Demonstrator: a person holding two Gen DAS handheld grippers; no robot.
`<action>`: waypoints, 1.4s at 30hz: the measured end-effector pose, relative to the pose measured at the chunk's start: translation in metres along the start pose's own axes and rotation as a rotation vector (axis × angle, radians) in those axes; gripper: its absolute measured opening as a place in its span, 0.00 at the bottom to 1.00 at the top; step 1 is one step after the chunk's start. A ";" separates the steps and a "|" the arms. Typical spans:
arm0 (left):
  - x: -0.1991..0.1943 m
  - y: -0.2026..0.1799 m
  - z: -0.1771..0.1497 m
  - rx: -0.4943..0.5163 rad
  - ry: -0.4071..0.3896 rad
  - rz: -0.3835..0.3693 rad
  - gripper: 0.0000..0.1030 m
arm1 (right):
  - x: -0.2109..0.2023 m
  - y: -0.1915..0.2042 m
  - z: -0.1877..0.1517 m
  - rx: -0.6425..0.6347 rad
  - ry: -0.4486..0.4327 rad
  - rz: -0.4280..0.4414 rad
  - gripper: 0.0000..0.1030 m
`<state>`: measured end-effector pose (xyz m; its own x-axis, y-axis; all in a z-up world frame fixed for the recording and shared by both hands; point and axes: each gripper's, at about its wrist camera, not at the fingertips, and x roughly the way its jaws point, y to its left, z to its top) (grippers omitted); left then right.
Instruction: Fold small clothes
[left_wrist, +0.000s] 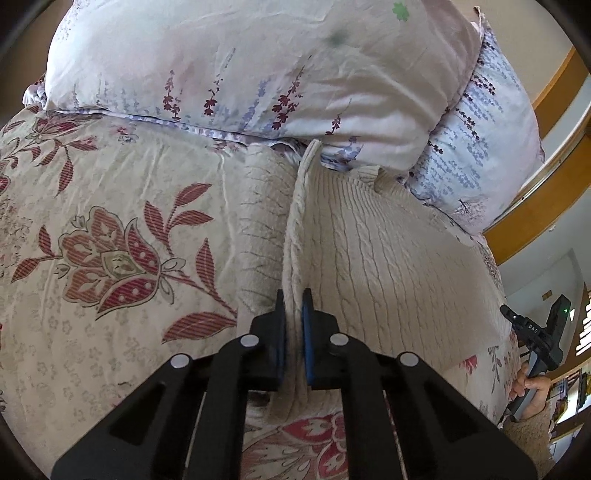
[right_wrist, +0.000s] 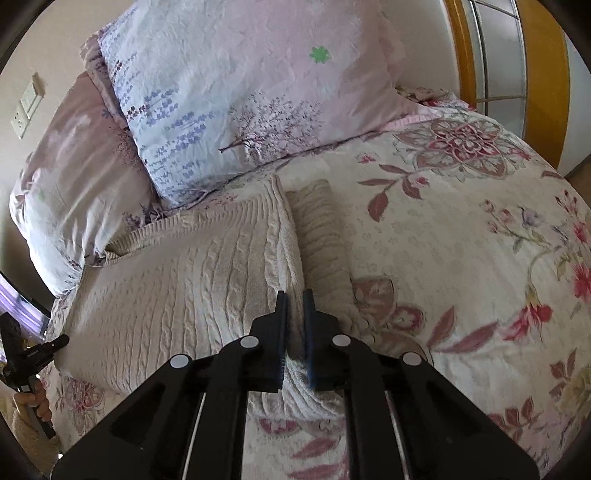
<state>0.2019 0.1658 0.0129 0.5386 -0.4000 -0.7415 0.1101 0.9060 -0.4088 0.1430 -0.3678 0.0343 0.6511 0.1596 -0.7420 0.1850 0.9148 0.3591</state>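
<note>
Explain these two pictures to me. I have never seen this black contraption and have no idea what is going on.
No robot is here: a person holds a hand-held two-finger clamp in each hand, and a wide-angle camera on each looks forward along its fingers. One picture comes from the left gripper, the other from the right gripper. Each view shows the other tool off at its edge, with a hand gripping it. On a bed with a flowered bedspread and pillows lies a cream cable-knit sweater. Both grippers are shut on raised folds along opposite edges of the sweater, apparently mid-fold.
</note>
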 end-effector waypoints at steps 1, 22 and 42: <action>-0.001 0.001 -0.001 0.003 0.000 0.000 0.07 | -0.001 0.000 -0.002 0.002 0.004 -0.008 0.08; -0.007 -0.056 -0.009 0.192 -0.081 0.048 0.34 | 0.025 0.085 -0.008 -0.281 0.014 -0.045 0.41; -0.008 0.021 0.023 -0.235 -0.048 -0.082 0.49 | 0.049 0.116 -0.020 -0.376 0.048 -0.091 0.65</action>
<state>0.2193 0.1908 0.0227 0.5757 -0.4589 -0.6768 -0.0392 0.8112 -0.5834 0.1817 -0.2458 0.0279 0.6080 0.0803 -0.7899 -0.0482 0.9968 0.0642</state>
